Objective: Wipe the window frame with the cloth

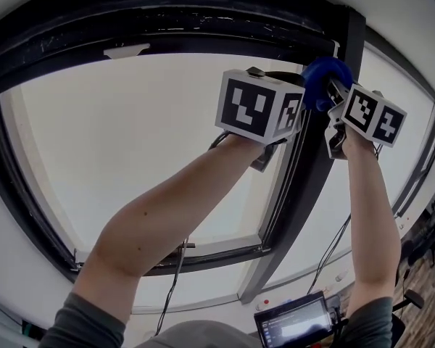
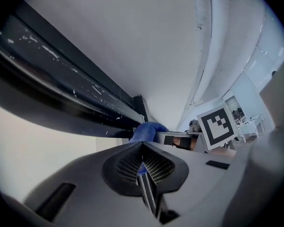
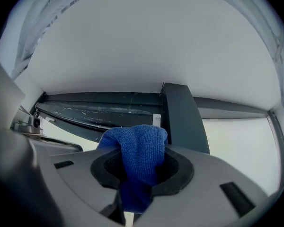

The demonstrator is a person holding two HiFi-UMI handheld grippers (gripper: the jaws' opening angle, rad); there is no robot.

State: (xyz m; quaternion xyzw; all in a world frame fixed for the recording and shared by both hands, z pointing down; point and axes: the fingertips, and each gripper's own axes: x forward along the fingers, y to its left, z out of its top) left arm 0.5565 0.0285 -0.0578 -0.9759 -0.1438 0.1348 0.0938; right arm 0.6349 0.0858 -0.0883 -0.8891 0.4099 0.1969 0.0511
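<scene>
Wiping well requires firm, even contact: right hand-held gripper, clamped on the cloth, sits at the top junction of the window frame; left hand-held gripper, jaws together, just beside.

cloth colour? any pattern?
Plain blue cloth, no pattern, with a fine textured weave. It shows best in the right gripper view.
</scene>
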